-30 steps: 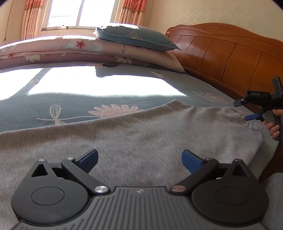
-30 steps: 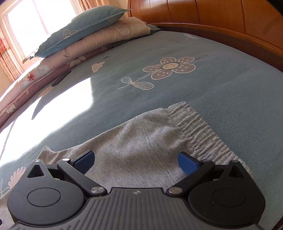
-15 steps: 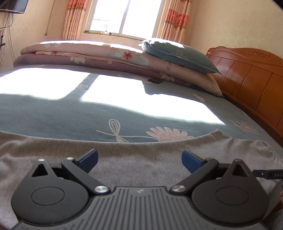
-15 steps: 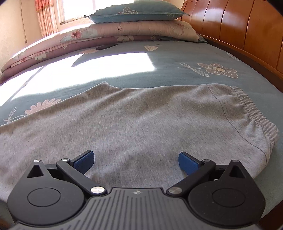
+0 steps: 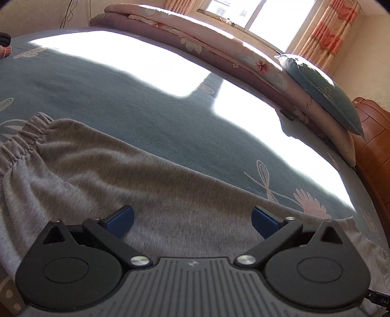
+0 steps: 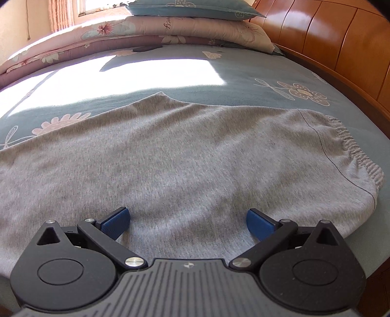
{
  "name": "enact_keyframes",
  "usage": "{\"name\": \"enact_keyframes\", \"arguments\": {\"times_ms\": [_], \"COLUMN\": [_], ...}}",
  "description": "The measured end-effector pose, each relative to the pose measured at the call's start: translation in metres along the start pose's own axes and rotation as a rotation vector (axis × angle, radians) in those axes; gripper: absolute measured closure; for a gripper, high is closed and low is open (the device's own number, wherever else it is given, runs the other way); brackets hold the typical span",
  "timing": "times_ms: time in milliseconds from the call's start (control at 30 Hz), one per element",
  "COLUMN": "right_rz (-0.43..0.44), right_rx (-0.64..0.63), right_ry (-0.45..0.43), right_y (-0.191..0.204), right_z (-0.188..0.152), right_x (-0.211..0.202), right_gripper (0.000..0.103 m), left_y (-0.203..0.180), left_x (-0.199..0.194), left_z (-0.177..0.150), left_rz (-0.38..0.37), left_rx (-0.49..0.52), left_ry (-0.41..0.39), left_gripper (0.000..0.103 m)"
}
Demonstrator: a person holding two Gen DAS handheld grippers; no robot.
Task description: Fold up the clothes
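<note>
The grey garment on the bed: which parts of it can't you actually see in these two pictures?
- Left wrist view: the grey garment's near edge is hidden behind the open left gripper; its left side is cut off beyond the gathered cuff.
- Right wrist view: the open right gripper covers the near hem; the frame's left edge cuts off the rest.

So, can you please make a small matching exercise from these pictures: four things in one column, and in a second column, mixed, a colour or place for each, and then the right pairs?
Column one
1. grey garment
2. pillow
3. headboard
4. right gripper

Column two
A. orange-brown wood, along the right side of the bed
B. open, its blue pads over the grey cloth
C. spread flat on the blue bed cover
D. blue, on top of the pink flowered quilt

Right pairs: 1-C, 2-D, 3-A, 4-B
</note>
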State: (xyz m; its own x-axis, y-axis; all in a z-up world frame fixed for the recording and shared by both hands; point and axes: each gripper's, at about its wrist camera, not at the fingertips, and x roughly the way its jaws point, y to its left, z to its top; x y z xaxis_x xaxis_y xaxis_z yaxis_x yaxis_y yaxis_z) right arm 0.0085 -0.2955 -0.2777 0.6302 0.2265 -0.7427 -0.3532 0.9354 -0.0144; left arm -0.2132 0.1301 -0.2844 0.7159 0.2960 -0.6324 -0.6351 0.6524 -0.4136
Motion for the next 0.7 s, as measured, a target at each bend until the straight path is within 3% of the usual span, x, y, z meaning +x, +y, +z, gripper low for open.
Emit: {"name": "enact_keyframes", "arguments": {"times_ms": [100,233,300,333,433,633,700], "right_rz": [0.047,0.23,0.28,0.287,0.274,0.238,0.221], "right_rx": [0.047,0.074,0.042,0.018,-0.043,-0.15,-0.174], "right_ry": [0.018,-0.009,-0.039,-0.063,-0.109,-0.24,-0.249], "right_y": [-0.005,-0.013,-0.015,-0.015,-0.015,-0.013,-0.01], "right_z": [0.003,-0.004,-0.009,-0.013,-0.022,-0.049,-0.051], "right_x": [-0.01,-0.024,-0.027,-0.028,-0.024,-0.02,-0.02], "right_gripper": [0.0,0.0,0.0,0.0,0.0,0.0,0.0], "left_y": [0.02,0.052,0.063,0.069,0.078,0.08,0.073], "left_x": [-0.01,-0.025,-0.027,-0.028,-0.024,-0.036,-0.03], "left_z": [0.009,0.022,0.025,0.026,0.027,0.024,0.026], "left_rz": [0.009,-0.013,-0.034,-0.044,0.044,0.051,0.01], "left_rx": [-0.085,-0.188,-0.214,-0.226,-0.225,-0.25,-0.24], "left_ry": [-0.012,-0.014,-0.011,-0.009,0.0,-0.086,-0.08], "left_gripper": [0.001,0.001,0.001,0.001,0.001,0.001,0.001]}}
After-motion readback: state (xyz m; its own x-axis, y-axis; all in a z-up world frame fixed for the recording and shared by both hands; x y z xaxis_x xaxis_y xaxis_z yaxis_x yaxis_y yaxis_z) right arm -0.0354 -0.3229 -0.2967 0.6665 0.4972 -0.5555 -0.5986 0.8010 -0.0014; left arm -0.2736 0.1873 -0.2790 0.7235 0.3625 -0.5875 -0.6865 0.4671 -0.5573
